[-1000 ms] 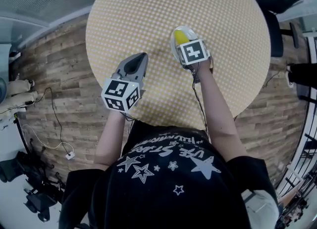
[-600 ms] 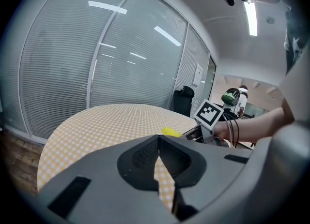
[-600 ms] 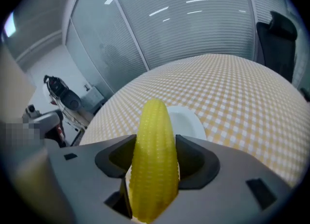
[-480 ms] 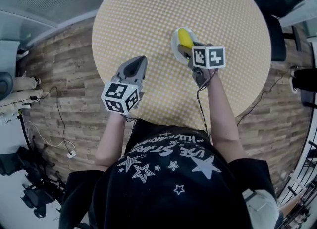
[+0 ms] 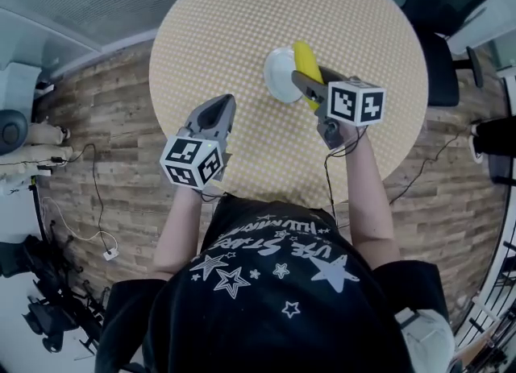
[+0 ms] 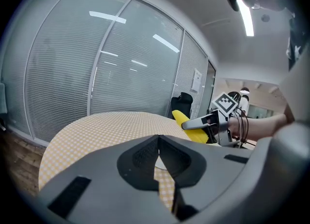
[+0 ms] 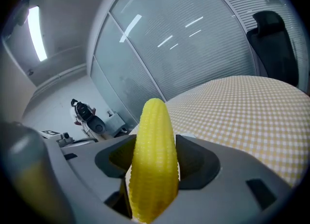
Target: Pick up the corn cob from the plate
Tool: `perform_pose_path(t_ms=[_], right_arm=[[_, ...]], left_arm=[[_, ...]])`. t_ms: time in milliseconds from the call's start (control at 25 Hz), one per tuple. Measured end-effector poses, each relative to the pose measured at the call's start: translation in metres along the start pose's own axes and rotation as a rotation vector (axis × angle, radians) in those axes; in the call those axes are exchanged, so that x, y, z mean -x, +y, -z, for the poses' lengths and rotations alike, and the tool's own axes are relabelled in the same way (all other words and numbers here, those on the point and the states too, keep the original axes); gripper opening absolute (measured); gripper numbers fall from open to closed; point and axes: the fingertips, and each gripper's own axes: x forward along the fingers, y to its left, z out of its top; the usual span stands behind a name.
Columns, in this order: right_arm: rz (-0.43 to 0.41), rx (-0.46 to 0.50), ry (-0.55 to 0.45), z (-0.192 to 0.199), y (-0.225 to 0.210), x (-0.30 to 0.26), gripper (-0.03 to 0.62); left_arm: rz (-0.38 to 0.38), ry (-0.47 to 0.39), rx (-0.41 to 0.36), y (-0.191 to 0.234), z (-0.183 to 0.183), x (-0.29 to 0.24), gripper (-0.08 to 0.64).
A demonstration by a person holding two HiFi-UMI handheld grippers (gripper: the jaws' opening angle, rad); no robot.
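A yellow corn cob hangs just above the small white plate on the round checked table. My right gripper is shut on it, the cob's tip sticking out past the jaws. The right gripper view shows the corn cob upright, pinched between both pads of the right gripper. My left gripper hovers over the table's near left part, shut with nothing in it. In the left gripper view, past the closed left gripper, I see the corn cob in the right gripper.
Black office chairs stand beyond the table's right side. Cables trail over the wooden floor at the left, near dark equipment. Glass partition walls with blinds curve behind the table.
The right gripper has lifted the corn cob off the plate and drifted right, baring the white plate. The left gripper has risen a little.
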Motion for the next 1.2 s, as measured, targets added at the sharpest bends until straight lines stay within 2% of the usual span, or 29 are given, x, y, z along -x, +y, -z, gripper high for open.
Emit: perform_pose_path(t_ms=[240,600,720,880,1040,1200], right_arm=[[-0.153,-0.019,-0.101,-0.013,0.022,0.041,0.261],[-0.338,-0.003,-0.125,-0.002,0.040,0.086,0.262],[-0.357,0.013,-0.145,0.000,0.048,0.092,0.262],[-0.368,-0.020,-0.169,0.011,0.053,0.105,0.262],[-0.356,0.015,-0.181,0.023,0.060,0.122,0.262],[-0.354,0.003,-0.163,0.044,0.074,0.139,0.262]], left_arm=[[-0.052,-0.027,0.010,-0.028,0.002,0.020,0.008],[-0.185,-0.107,0.054,-0.077,0.015,0.057,0.008],[-0.219,-0.133,0.059,-0.082,0.015,0.073,0.008],[-0.212,-0.147,0.054,-0.095,0.016,0.088,0.008],[-0.208,-0.175,0.048,-0.108,0.018,0.102,0.008],[-0.212,-0.184,0.068,-0.126,0.031,0.127,0.008]])
